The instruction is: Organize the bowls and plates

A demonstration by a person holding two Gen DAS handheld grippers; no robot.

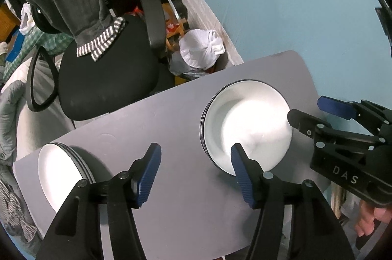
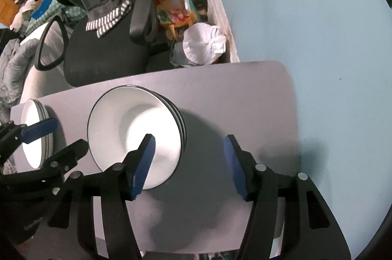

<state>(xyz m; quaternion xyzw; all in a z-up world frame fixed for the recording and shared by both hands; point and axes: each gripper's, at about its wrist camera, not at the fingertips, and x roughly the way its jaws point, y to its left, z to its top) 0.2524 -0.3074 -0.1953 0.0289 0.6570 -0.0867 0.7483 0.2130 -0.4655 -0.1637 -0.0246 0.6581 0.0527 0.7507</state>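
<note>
White bowls [image 2: 137, 127] stacked mouth-up — plates [image 2: 36, 135] stacked flat beside.

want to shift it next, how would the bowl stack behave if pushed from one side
The bowl stack looks rigid and glossy, so probably slippery. Its rims sit offset, so upper bowls may slide. Likely heavy and breakable; it should skid on the smooth table, not roll.

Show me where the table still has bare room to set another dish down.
Bare grey table lies right of the bowl stack, out to the wall-side edge, shadowed only. A narrower free strip runs between the bowl stack and the plate stack. The plate stack crowds the table's left corner. Both the left gripper and the right gripper hang open, empty.
</note>
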